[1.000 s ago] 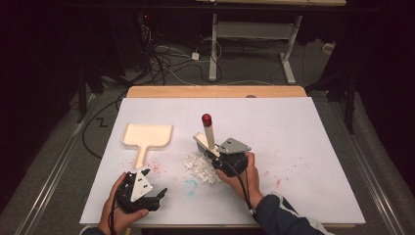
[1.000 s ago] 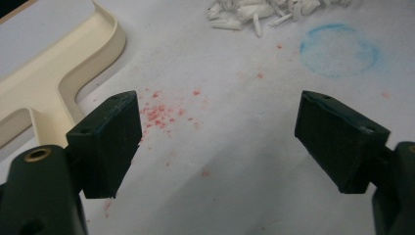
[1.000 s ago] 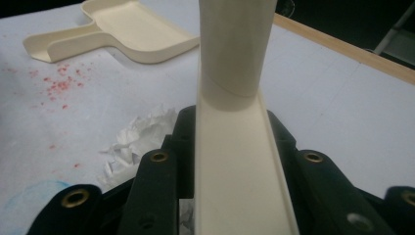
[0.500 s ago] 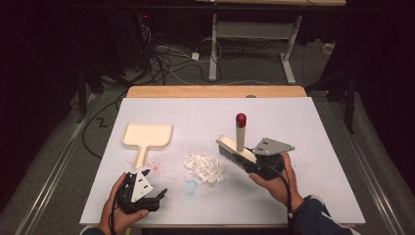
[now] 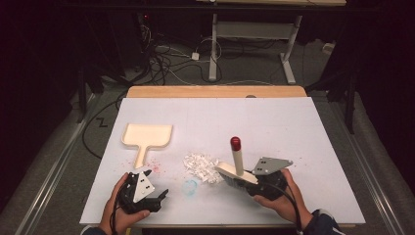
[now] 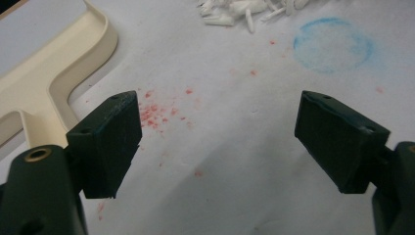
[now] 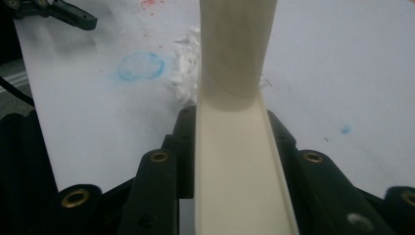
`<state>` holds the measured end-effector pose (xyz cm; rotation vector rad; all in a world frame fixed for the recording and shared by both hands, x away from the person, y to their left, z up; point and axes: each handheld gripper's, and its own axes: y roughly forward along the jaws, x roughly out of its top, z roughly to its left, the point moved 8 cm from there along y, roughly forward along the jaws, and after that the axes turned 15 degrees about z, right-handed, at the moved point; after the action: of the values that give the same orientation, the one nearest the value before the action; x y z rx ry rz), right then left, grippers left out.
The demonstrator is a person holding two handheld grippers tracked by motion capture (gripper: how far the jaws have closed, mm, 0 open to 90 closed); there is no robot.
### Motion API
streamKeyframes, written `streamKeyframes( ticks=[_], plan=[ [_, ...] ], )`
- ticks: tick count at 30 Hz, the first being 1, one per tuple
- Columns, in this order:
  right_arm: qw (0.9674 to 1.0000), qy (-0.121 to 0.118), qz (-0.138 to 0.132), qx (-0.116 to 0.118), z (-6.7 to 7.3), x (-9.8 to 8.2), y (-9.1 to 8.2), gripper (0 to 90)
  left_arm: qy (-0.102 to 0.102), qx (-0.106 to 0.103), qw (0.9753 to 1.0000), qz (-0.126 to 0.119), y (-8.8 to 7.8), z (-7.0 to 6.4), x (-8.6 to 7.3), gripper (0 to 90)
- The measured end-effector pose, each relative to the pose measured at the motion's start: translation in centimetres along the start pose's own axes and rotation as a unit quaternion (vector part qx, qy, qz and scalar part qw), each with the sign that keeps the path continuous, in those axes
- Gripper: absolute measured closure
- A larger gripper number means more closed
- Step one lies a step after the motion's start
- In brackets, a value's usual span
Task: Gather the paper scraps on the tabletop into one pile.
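High view: the right claw [image 5: 244, 182] is clenched on the head of a small cream brush [image 5: 237, 171], whose handle with its red tip stands upward, and the brush head sits just beside the near-right edge of a heap of white scraps [image 5: 200, 165] on the white worktop [image 5: 303, 137]. The left claw [image 5: 155, 198] rests at the near edge, released, with nothing between its jaws; the left gripper view shows them wide apart over bare, red-speckled surface. The cream dustpan [image 5: 147, 137] lies flat just ahead of that claw, its handle pointing back toward it, and the heap lies between the two claws, with a faint blue ring [image 5: 190, 186] on its near side. The step in hand looks like sweeping the scraps together. Next, I judge, the left claw must close on the dustpan handle and set its open edge against the heap's far-left side, so the brush can push the scraps in.
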<state>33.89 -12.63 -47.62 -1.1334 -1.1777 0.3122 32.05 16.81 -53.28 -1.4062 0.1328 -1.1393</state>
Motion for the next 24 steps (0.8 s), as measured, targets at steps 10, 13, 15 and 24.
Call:
streamKeyframes(
  ticks=[10, 13, 15, 24],
  plan=[
    [0.999, 0.005, -0.043, -0.012, -0.6, 2.8, 0.8, 67.6, -0.003, -0.002, 1.0, 0.0, 0.1, 0.0, -0.1, 17.0],
    [0.9982, 0.015, -0.056, -0.013, -1.4, 2.6, -0.5, 67.6, -0.007, -0.005, 1.0, 0.002, 0.1, -0.1, -0.2, 17.0],
    [0.998, 0.015, -0.061, -0.012, -1.8, 2.2, -1.4, 67.5, -0.004, 0.0, 1.0, 0.001, 0.1, 0.0, -0.2, 17.0],
    [0.9972, 0.02, -0.068, -0.024, -3.9, -0.5, -5.0, 67.4, -0.001, 0.002, 0.9999, 0.01, 0.3, -0.3, 0.0, 17.0]
  ],
)
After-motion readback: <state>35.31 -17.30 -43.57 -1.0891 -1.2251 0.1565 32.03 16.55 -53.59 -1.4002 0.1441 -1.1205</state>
